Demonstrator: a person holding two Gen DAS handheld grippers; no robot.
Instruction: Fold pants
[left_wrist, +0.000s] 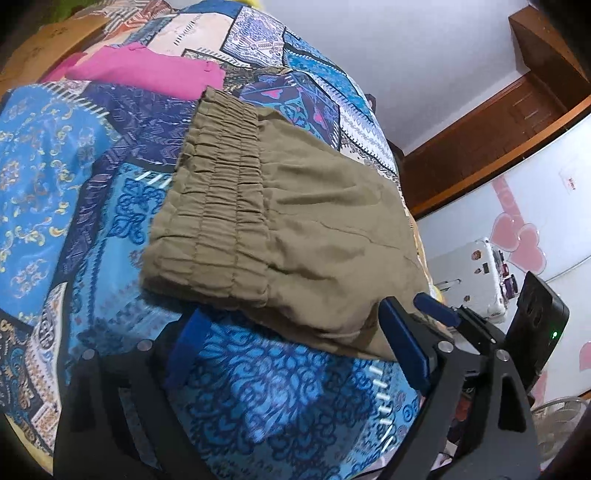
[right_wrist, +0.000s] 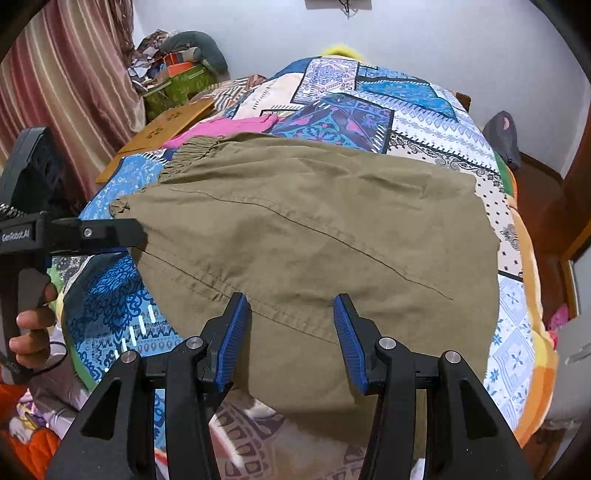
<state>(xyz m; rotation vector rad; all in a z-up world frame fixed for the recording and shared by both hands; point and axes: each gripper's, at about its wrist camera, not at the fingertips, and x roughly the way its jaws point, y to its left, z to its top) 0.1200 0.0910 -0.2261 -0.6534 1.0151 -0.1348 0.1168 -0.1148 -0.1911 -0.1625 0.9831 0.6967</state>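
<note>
left black two-finger tongs with blue pads (left_wrist: 295, 339): jaws spread wide | right black two-finger tongs with blue pads (right_wrist: 291, 332): jaws apart

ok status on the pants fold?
Left gripper open at the pants' near edge; right gripper open over the cloth. Pants flat on the quilt. Pink garment lies past the waistband.

pants (right_wrist: 314, 236): olive, folded, spread flat on the patterned bedspread (right_wrist: 417, 110)
right gripper (right_wrist: 291, 334): 6 o'clock, jaws apart over the hem
left gripper (right_wrist: 122, 230): 9 o'clock, touching the pants' edge
</note>
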